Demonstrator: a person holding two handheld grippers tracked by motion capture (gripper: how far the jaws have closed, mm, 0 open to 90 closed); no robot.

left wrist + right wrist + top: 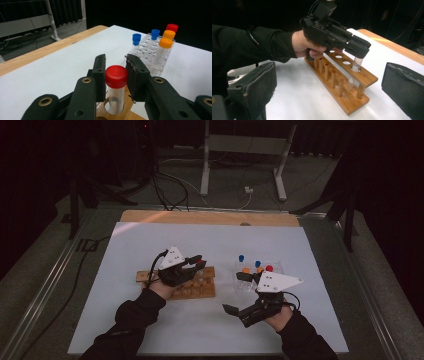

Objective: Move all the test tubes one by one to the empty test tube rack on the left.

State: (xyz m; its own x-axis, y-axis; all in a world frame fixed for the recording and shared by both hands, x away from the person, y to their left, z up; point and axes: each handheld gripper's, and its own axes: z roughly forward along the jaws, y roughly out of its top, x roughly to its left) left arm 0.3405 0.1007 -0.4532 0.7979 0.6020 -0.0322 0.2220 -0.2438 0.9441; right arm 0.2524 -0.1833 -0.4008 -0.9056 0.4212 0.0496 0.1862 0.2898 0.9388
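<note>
A clear tube with a red cap (116, 76) stands in an end hole of the wooden rack (200, 289), its lower part down through the top board. My left gripper (199, 263) is shut on it just at the cap, a pad on either side. In the right gripper view the left gripper (358, 50) hangs over the rack's (352, 100) near end with the tube (355, 67) below it. My right gripper (239, 312) rests low at the front right, open, its wide jaws holding nothing.
A clear plastic rack (243, 282) to the right of the wooden one holds several tubes with blue, orange and red caps (166, 43). The white mat (150, 240) covers the table, with a wooden strip (210, 217) along its far edge. Cables and a stand lie on the floor beyond.
</note>
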